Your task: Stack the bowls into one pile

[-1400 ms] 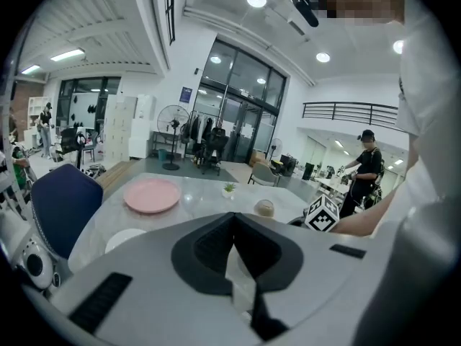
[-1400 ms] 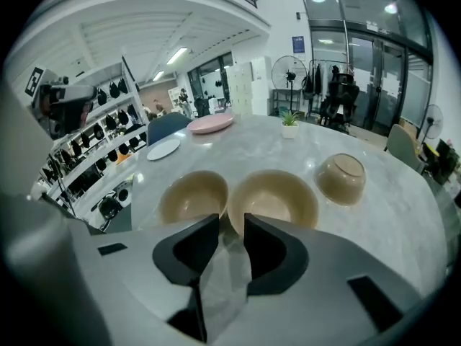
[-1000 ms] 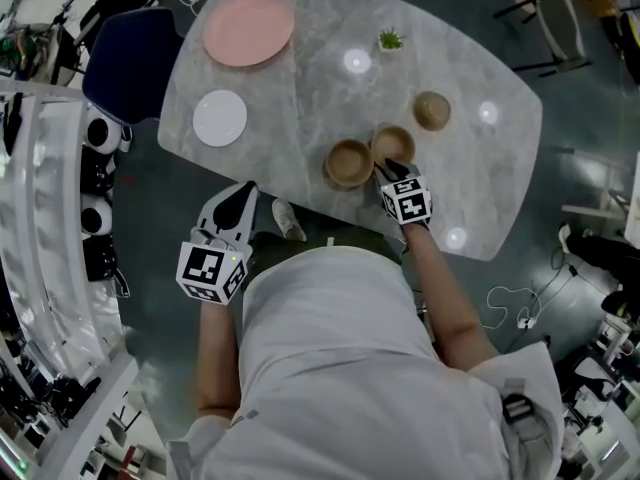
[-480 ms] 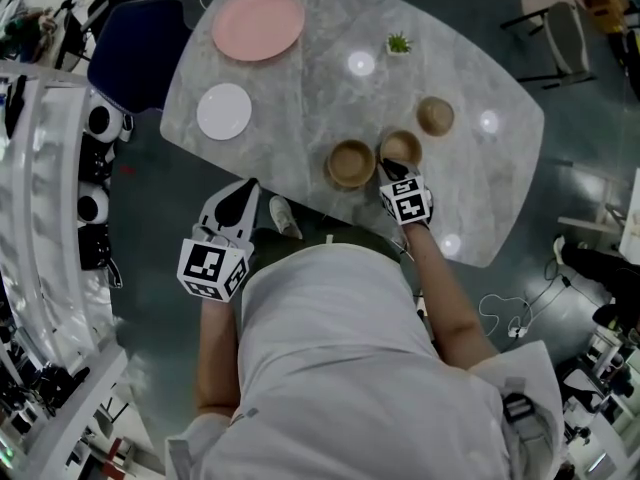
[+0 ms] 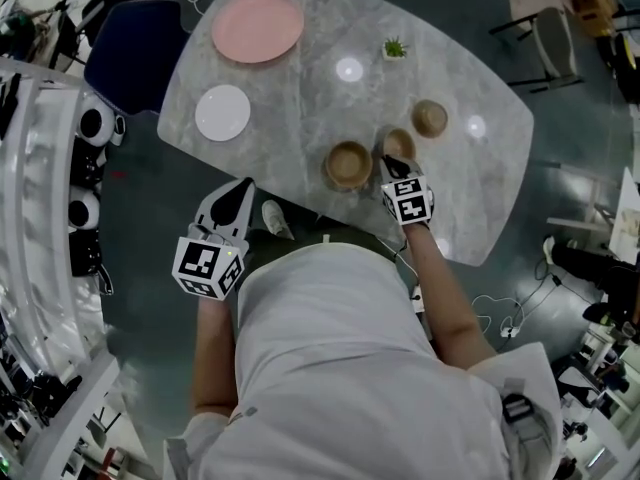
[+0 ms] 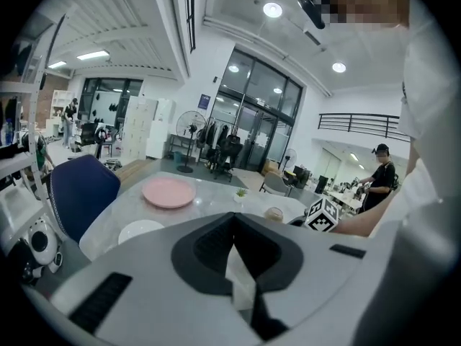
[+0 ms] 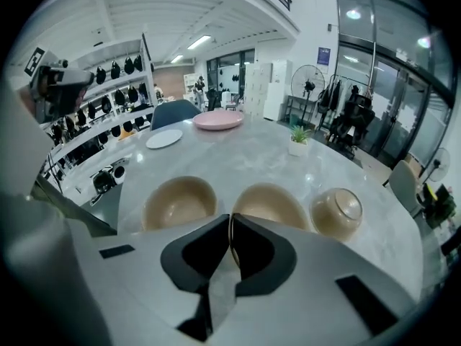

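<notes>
Three tan bowls stand on the marble table (image 5: 300, 98): a left bowl (image 5: 348, 164) (image 7: 180, 202), a middle bowl (image 5: 398, 145) (image 7: 270, 204) and a right bowl (image 5: 430, 118) (image 7: 337, 213), which looks upside down. My right gripper (image 5: 390, 164) (image 7: 230, 218) is at the middle bowl's near rim. Its jaws have just been closing and now pinch that rim. My left gripper (image 5: 243, 186) (image 6: 234, 218) hangs off the table's near-left edge, its jaws together and empty.
A pink plate (image 5: 258, 26) and a white plate (image 5: 222, 112) lie at the far left of the table. A small potted plant (image 5: 394, 46) stands at the back. A blue chair (image 5: 130, 38) is beyond the left edge, beside shelving.
My right gripper has closed on the middle bowl's near rim and risen a little, and the bowl now looks tipped. The left gripper has stayed where it was.
</notes>
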### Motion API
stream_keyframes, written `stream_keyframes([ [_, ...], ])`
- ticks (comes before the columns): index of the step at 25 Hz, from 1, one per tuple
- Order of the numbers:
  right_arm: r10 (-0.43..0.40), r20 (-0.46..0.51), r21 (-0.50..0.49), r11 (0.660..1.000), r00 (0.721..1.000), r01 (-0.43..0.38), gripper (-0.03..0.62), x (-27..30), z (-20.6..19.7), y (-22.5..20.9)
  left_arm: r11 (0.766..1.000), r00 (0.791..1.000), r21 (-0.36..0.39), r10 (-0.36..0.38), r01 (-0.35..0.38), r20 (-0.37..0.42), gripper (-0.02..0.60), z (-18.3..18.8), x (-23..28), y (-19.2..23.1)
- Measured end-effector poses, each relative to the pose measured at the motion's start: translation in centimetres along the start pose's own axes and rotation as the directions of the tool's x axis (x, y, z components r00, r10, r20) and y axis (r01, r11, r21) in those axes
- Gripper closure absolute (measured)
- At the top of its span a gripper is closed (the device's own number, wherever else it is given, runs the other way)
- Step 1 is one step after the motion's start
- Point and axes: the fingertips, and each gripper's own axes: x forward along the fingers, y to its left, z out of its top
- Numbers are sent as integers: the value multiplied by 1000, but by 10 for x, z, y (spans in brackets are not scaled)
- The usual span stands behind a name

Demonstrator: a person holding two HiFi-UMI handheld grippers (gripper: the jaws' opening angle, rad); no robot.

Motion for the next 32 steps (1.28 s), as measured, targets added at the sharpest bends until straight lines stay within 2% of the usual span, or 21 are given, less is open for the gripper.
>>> stream_keyframes([
  [10, 11, 45, -1, 1000, 999, -11, 569, -15, 34, 34, 1000, 999, -13, -24, 25, 36, 581, -4, -19, 16],
  [16, 9, 56, -37, 999, 998, -7, 568, -20, 50, 61, 999, 998, -21, -35, 37, 55, 581, -6, -35, 29],
  [32, 31, -1, -69, 997, 1000, -31, 568, -4, 47, 112, 999, 998, -35, -28, 30, 51, 581, -16, -70, 57],
])
